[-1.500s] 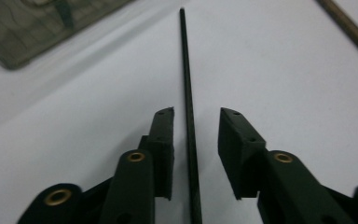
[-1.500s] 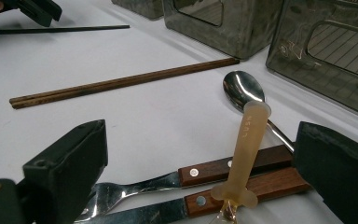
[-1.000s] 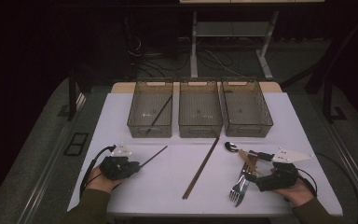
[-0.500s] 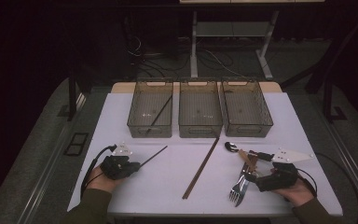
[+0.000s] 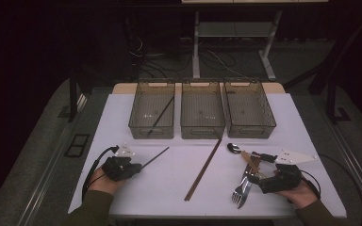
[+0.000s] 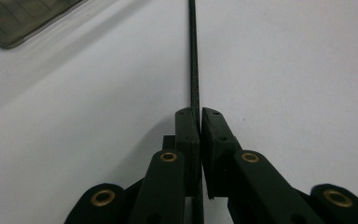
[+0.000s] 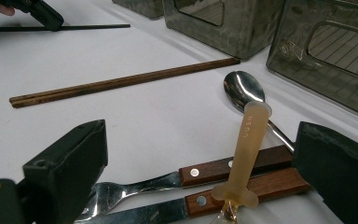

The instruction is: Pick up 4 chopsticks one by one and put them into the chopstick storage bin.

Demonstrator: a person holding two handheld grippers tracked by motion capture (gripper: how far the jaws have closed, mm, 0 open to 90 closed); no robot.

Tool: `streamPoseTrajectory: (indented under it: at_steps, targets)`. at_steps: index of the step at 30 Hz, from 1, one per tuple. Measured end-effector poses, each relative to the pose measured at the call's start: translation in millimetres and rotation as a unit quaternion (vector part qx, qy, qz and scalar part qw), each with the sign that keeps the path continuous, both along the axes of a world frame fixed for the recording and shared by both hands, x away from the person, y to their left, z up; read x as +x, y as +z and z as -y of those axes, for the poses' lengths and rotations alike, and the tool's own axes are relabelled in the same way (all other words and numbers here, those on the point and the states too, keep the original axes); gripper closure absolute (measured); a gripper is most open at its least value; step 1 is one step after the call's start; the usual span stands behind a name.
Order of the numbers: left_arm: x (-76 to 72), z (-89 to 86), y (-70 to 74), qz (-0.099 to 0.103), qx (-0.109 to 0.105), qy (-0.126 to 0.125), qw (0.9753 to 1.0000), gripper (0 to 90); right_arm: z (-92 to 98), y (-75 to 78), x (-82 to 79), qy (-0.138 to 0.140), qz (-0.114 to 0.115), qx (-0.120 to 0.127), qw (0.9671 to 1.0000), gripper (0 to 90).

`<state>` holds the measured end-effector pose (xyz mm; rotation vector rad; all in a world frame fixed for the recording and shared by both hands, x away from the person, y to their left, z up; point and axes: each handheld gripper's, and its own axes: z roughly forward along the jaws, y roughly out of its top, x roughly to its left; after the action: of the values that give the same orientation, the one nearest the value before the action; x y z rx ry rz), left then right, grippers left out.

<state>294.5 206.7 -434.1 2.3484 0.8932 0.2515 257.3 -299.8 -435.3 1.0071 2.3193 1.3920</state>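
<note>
The left hand-held gripper is resting low on the white counter near its front left edge, and it is clenching a thin black chopstick between its jaws. In the left gripper view the jaws are pressing close together on either side of the stick, which is running straight ahead across the counter toward the corner of a tray. In the high view the black chopstick is lying at a slant, its free end pointing toward the leftmost of three grey trays standing in a row at the back of the counter.

The right hand-held gripper is sitting at the front right, its jaws standing wide apart and gripping nothing. Between them in the right gripper view are lying two wooden-handled pieces of cutlery, a fork among them, with a pale plastic-handled utensil lying across their handles. A metal spoon is lying just beyond, near the trays. A pair of brown wooden chopsticks is lying slantwise in the middle of the counter, between the two grippers
</note>
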Motion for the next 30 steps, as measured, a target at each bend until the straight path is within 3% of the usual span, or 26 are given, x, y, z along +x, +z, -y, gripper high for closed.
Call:
streamPoseTrajectory:
  at_steps: [14, 24, 30]
  targets:
    - [-2.4, -0.3, 9.9, 0.010, -0.027, -0.001, 0.9996, 85.7, -0.1, 0.0, 0.1, 0.000, 0.000, -0.001, 1.0000, 3.6]
    - [-4.1, -6.1, 18.7, 0.019, -0.084, 0.015, 0.9962, 85.7, -0.2, -0.3, 0.3, 0.000, -0.001, -0.001, 1.0000, 3.6]
    - [-3.8, -8.7, 21.8, 0.025, -0.098, 0.019, 0.9947, 85.7, -0.1, -0.3, 0.3, 0.000, -0.001, -0.001, 1.0000, 3.7]
